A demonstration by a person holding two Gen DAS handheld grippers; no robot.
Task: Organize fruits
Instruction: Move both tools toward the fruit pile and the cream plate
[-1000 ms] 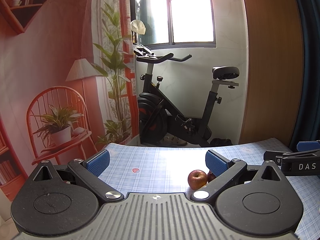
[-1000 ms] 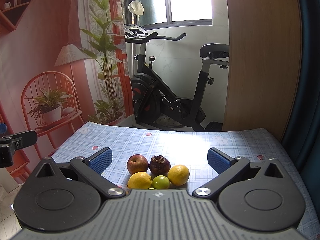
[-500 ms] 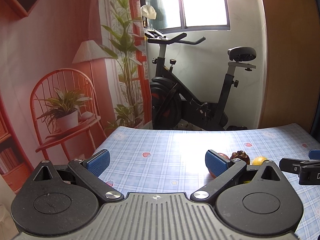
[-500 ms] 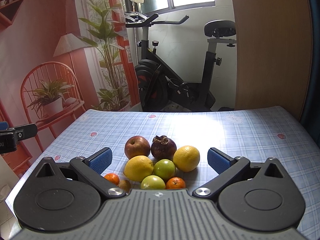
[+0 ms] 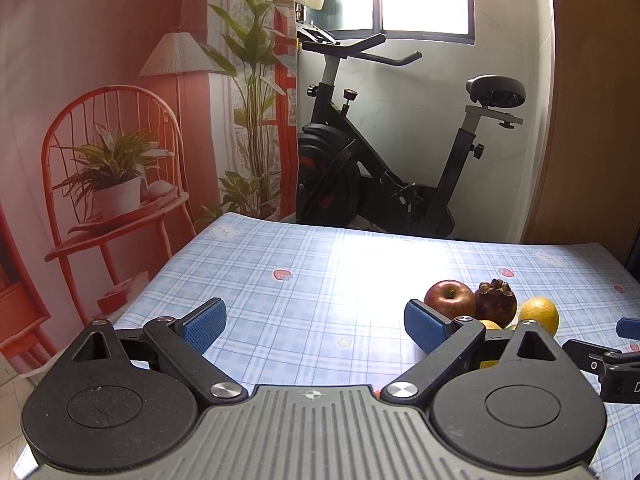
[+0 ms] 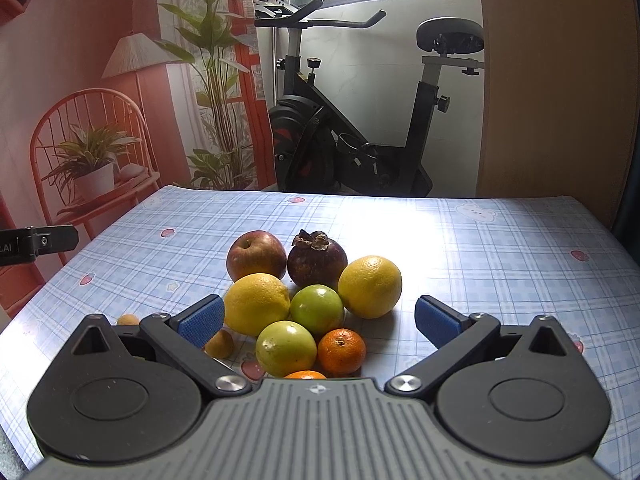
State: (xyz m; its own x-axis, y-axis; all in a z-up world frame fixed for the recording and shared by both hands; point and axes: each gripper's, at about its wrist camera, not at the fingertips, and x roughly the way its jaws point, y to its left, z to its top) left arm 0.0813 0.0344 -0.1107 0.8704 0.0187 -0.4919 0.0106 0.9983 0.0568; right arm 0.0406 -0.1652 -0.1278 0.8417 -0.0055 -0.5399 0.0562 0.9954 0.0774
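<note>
A pile of fruit lies on the blue checked tablecloth (image 6: 480, 264): a red apple (image 6: 256, 255), a dark mangosteen (image 6: 317, 260), two yellow citrus (image 6: 370, 286), two green fruits (image 6: 317, 308), mandarins (image 6: 341, 351) and small brown fruits (image 6: 219, 343). My right gripper (image 6: 320, 324) hangs open just above the near side of the pile, pads clear of the fruit. My left gripper (image 5: 314, 328) is to the left of the pile, over bare cloth. Its jaws are closing with nothing between them. The apple (image 5: 448, 298) and mangosteen (image 5: 495, 303) show just past its right fingertip.
An exercise bike (image 6: 360, 132) stands beyond the table's far edge. A printed backdrop with a red chair (image 5: 112, 184) is at the left, a wooden panel (image 6: 552, 80) at the right. The table's left edge (image 5: 160, 280) is close to my left gripper.
Both grippers have come down toward the table, so the cloth and fruit fill more of each view. The left gripper's pads stand slightly closer together.
</note>
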